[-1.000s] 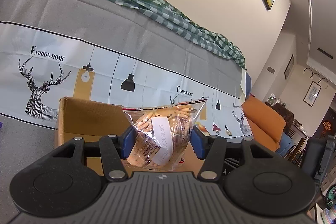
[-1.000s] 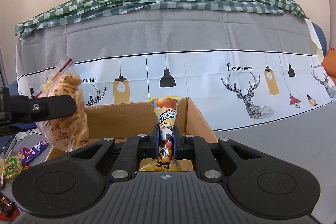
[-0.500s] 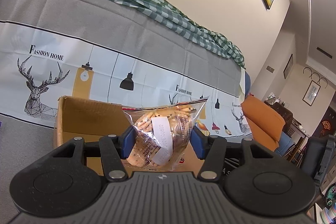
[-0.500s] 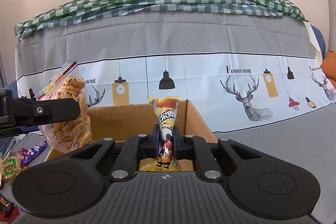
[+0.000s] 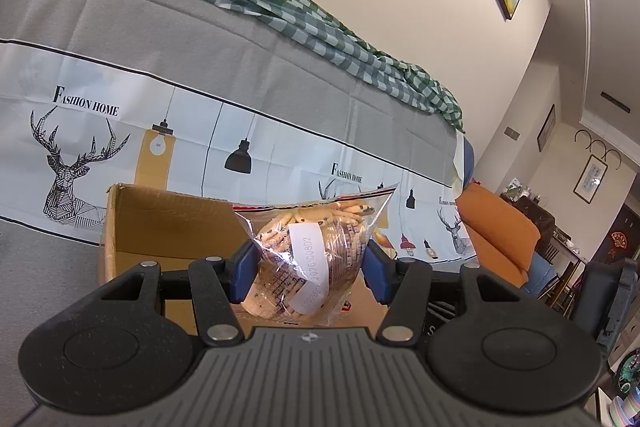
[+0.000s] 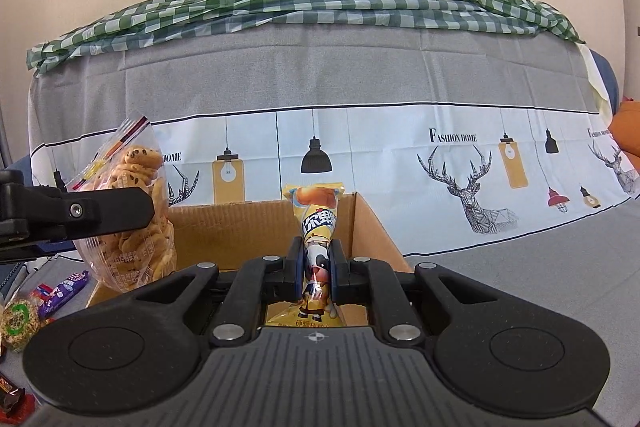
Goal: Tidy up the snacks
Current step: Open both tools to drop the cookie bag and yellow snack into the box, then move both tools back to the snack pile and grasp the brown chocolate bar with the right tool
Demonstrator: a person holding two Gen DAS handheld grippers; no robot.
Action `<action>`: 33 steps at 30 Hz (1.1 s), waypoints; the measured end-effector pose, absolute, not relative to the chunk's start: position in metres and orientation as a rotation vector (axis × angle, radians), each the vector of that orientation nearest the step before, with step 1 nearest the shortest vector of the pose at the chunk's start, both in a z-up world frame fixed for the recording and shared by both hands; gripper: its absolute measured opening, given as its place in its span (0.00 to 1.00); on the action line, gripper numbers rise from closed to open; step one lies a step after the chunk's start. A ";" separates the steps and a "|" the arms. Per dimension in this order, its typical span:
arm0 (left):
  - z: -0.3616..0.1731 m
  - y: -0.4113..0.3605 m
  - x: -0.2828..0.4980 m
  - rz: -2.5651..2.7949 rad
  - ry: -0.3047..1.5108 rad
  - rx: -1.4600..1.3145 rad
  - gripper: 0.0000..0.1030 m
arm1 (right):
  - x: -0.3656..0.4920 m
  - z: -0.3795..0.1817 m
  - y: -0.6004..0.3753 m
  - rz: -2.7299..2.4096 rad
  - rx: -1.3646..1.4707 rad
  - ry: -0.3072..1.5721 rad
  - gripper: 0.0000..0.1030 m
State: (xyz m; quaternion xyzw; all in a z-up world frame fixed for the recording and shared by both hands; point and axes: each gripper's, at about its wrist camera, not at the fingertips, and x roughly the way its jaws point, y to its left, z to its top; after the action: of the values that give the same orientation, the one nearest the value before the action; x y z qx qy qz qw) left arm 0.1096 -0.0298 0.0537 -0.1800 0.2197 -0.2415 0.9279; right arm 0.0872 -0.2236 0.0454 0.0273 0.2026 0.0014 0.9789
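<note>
My left gripper (image 5: 307, 269) is shut on a clear bag of cookies (image 5: 310, 263) with a white label, held over the open cardboard box (image 5: 160, 223). In the right wrist view the same cookie bag (image 6: 136, 211) hangs at the box's left side with a left finger (image 6: 112, 213) across it. My right gripper (image 6: 317, 269) is shut on a yellow snack packet (image 6: 318, 223) with a cartoon cow, held upright over the cardboard box (image 6: 372, 227). Another yellow packet (image 6: 304, 321) lies inside the box below it.
Loose snacks lie on the grey cloth left of the box: a purple bar (image 6: 66, 287), a round green-labelled pack (image 6: 18, 321), a dark bar (image 6: 10, 397). A deer-print cloth (image 6: 460, 163) hangs behind. An orange cushion (image 5: 500, 231) sits at the right.
The cookie bag in my left gripper has moved right and a little lower, towards the box. My right gripper and its yellow packet have stayed in place.
</note>
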 end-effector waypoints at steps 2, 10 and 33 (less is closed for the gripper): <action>0.054 -0.030 0.110 -0.496 0.450 -0.370 0.59 | 0.087 0.046 -0.223 0.003 0.055 0.407 0.12; 0.054 -0.032 0.108 -0.506 0.454 -0.368 0.59 | 0.087 0.047 -0.222 0.004 0.052 0.406 0.12; 0.062 -0.014 0.101 -0.433 0.419 -0.336 0.45 | 0.087 0.053 -0.212 0.009 0.076 0.388 0.42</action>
State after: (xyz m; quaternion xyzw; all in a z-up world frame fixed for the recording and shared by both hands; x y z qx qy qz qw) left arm 0.1009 -0.0137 0.0620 -0.1648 0.2054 -0.2121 0.9411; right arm 0.0874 -0.2122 0.0535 0.0380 0.1927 0.0044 0.9805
